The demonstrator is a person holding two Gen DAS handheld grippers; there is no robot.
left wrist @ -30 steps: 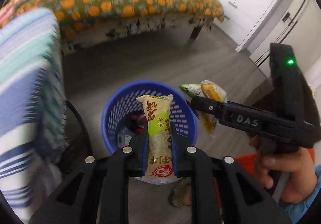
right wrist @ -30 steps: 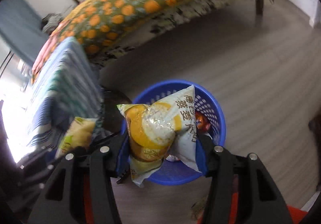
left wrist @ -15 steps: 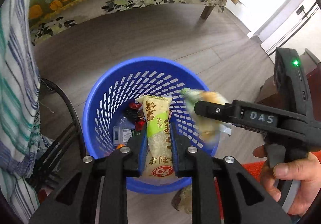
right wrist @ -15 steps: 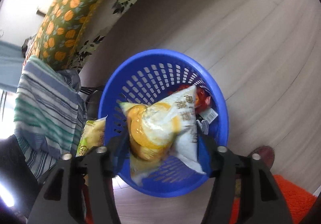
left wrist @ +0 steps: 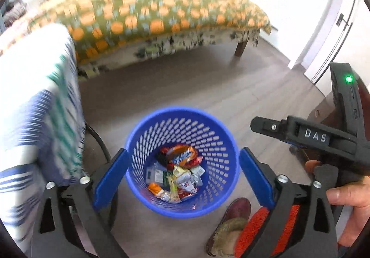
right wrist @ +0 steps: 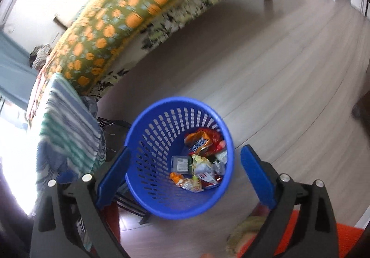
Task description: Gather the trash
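Left gripper (left wrist: 182, 172): black frame, flat blue pads, jaws opening and already spread wide, nothing between them. It hangs over the blue basket (left wrist: 222, 191).

Right gripper (right wrist: 182, 170): same build, jaws likewise opening, wide and empty, also above the basket. In the left wrist view it (left wrist: 266, 125) enters from the right edge as a black body lettered "DAS" with a green light, held in a person's hand (left wrist: 346, 197) (the right wrist view shows nothing of the left gripper).

Basket: round, plastic, walls pierced with rows of slots, standing on the floor (right wrist: 277, 61). Trash wrappers (left wrist: 179, 173) lie loose at its bottom: crinkled foil and plastic packets in orange, red, white and green, plus a small flat dark rectangular pack (print too small to read).

Floor: grey wood-look planks, smooth.

Left wrist view only: a dark red slipper (left wrist: 233, 218) with a fuzzy lining just beside the basket, and a door at far right.

Both views: an orange-red mat (left wrist: 259, 232) at the lower edge; a striped blue, green and white cloth (right wrist: 67, 133) draped at left over a dark metal frame; a bed (left wrist: 150, 19) behind, covered in green fabric with orange pumpkin-like shapes and a floral skirt, on dark wooden legs (motion-blurred).
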